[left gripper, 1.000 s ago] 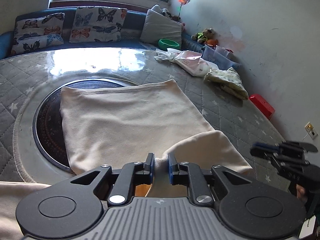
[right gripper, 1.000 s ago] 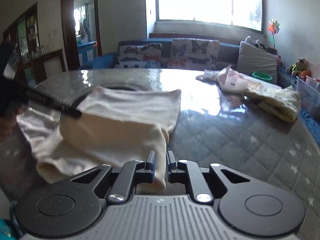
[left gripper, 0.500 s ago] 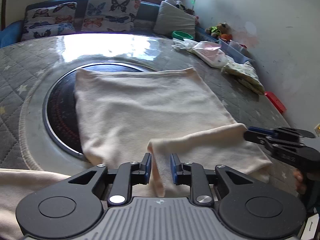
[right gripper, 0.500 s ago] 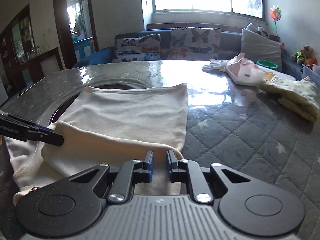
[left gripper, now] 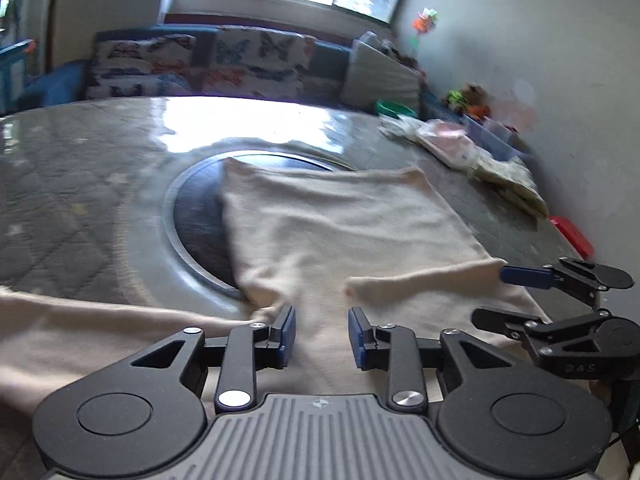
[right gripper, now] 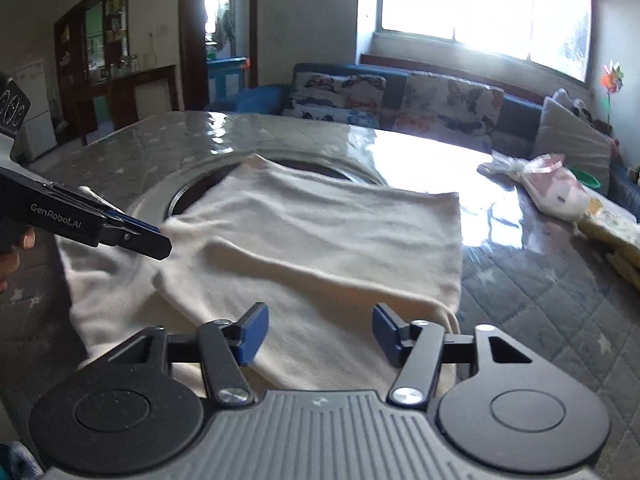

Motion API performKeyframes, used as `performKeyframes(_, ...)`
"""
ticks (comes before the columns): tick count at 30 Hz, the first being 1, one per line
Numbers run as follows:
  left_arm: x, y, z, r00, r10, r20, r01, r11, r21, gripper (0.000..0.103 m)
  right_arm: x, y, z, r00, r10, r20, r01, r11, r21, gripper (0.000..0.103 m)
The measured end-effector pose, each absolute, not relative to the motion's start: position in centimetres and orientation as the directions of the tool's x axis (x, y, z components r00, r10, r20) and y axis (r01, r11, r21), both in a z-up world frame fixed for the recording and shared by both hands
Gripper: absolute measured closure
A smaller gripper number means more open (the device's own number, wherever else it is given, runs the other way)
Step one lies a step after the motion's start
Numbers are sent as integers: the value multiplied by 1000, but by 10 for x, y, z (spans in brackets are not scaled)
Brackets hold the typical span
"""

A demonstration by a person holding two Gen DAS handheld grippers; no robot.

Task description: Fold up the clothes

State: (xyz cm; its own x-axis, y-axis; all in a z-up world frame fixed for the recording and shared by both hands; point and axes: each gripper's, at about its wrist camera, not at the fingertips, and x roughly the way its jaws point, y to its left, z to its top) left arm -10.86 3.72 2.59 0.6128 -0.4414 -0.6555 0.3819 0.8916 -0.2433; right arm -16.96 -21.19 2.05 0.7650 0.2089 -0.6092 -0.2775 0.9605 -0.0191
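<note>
Cream garment (left gripper: 340, 236), knit, spread flat on grey quilted table cover (left gripper: 80, 200), partly over dark round inset (left gripper: 196, 220), near edge folded back onto itself. Left gripper (left gripper: 322, 336) low over that fold, jaws opening, blue pads clear of cloth, nothing pinched. Right gripper (right gripper: 318, 334) at garment's right corner, jaws opening wide, cloth below but not held. Further right: pink and floral clothes pile (right gripper: 560, 192) near table edge.

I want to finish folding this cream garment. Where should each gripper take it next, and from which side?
Probably the near folded edge of the cream garment, one gripper toward each end, coming in low from the near side. That doubled edge stands slightly proud of the table, so pads can slide under it. Both grippers' jaws are opening, pressing nothing.
</note>
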Motion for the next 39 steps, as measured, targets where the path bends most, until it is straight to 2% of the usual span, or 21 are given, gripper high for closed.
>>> performKeyframes(2,-117,58,29,664,-376,-647,307,925,-223,64,-166,-201,21,767,231,-598,-305,952,-23,25)
performKeyframes(8,-132,129,33,775,-138,-617,26,982,-188,62,-158,-185,4,734,255,-630,-346,938,-25,13)
performKeyframes(11,-138,153,34,806,20,-592,-122,983,-134,53,-161,-183,-5,729,253,-636,-345,938,-22,2)
performKeyframes(13,-135,166,31,796,64,-602,-186,972,-144,52,-163,-182,-10,730,250,-636,-342,939,-24,0)
performKeyframes(21,-113,178,6,738,60,-672,-262,943,-204,52,-164,-184,-13,726,257,-637,-340,940,-9,0)
performKeyframes(29,-118,180,3,734,112,-670,-314,931,-188,54,-164,-184,-13,727,256,-637,-340,940,-10,0)
performKeyframes(30,-117,179,2,733,120,-670,-314,933,-176,60,-164,-184,-13,727,256,-637,-340,940,-10,0)
performKeyframes(31,-115,178,2,731,134,-669,-318,935,-160,72,-164,-184,-13,727,256,-637,-340,940,-11,0)
performKeyframes(34,-109,181,2,729,135,-671,-324,932,-164,93,-164,-185,-13,726,259,-637,-340,940,-5,0)
performKeyframes(39,-111,168,20,771,15,-636,-224,942,-250,97,-164,-184,-13,725,257,-639,-341,940,-8,0)
